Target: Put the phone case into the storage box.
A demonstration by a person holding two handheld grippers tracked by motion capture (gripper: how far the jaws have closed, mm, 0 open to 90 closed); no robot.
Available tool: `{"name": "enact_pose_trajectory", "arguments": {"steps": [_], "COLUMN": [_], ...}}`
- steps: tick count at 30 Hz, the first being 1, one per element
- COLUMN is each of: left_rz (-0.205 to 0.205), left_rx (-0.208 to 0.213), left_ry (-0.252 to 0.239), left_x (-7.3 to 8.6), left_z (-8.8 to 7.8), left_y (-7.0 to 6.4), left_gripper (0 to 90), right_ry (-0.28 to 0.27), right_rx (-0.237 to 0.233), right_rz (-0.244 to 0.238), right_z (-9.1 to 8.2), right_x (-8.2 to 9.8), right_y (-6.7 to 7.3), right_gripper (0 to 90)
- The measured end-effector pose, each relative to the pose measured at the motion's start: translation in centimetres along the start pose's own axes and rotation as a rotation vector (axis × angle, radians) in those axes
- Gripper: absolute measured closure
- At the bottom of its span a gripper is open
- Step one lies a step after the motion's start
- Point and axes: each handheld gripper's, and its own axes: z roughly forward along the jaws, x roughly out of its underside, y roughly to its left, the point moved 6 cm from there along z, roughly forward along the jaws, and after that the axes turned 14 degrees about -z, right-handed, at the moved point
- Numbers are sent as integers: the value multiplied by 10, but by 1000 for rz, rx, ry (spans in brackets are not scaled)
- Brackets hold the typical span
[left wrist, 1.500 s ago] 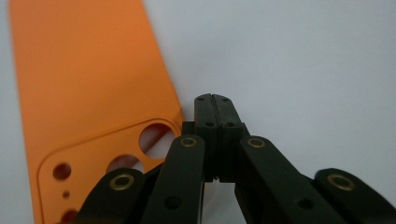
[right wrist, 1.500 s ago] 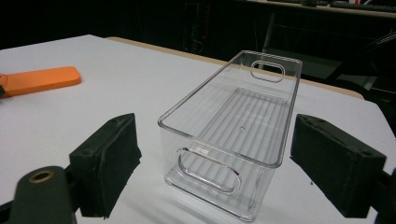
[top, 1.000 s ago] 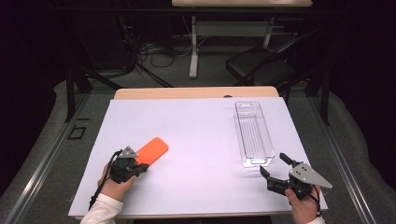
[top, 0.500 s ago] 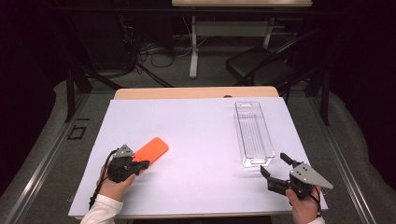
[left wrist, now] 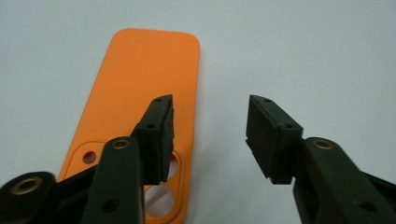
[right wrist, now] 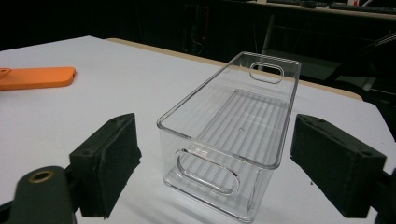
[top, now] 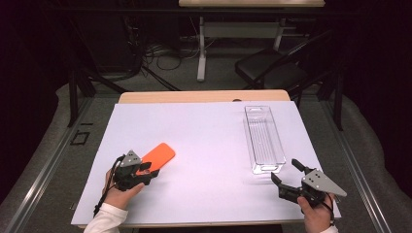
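We read the orange case [top: 158, 157] as freshly set down: it lies flat on the table [top: 204, 145], lower left of the high view, and our left tool [top: 145, 175] has just been opening, jaws half spread with nothing pinched. One jaw hangs over the case's near end (by the cut-outs). Our right tool [top: 285, 176] waits spread wide at lower right, just short of the bin [top: 264, 140].

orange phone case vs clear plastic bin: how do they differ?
The flat orange phone case is opaque; the clear plastic bin is see-through. The case lies thin on the white table cover; the bin stands tall-walled, open-topped, empty. The case lies by the left gripper, the bin ahead of the right gripper. Neither is gripped.
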Motion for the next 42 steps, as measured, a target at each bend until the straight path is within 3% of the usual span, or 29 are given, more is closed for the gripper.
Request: {"name": "enact_pose_trajectory", "arguments": {"steps": [3,5,7,14,17,18,21,24,30,35,42], "left_rz": [-38,-27,-58,-46,-71,-71,-59,-25,-1,8,4], "left_rx": [25,37,93,88,98,98,128,145,111,66,35], "left_ry": [-13,-16,7,-15,-21,-21,-32,-39,-42,-4,41], "left_x": [-2,-2,-1,-5,-6,-6,-8,-11,-18,-26,-33], "left_z": [-2,-2,1,1,1,1,1,0,2,3,5], "left_y": [-1,0,0,-2,0,0,-3,-7,-2,12,23], "left_gripper": [467,364,289,207,146,138,0,3,3,4,4], "right_ry": [4,0,0,-1,0,3,3,1,9,13,15], "right_rx": [-1,-1,-1,-3,-3,-4,-4,-4,-6,-4,-7], "right_rz": [-1,-1,1,1,1,0,-1,2,7,11,23], "right_z": [0,0,0,0,0,0,0,1,1,2,3], "right_x": [0,0,0,0,0,0,0,0,1,2,3], "right_y": [0,0,0,0,0,0,1,1,0,0,0], "right_gripper": [145,145,145,145,145,145,145,145,145,145,145]}}
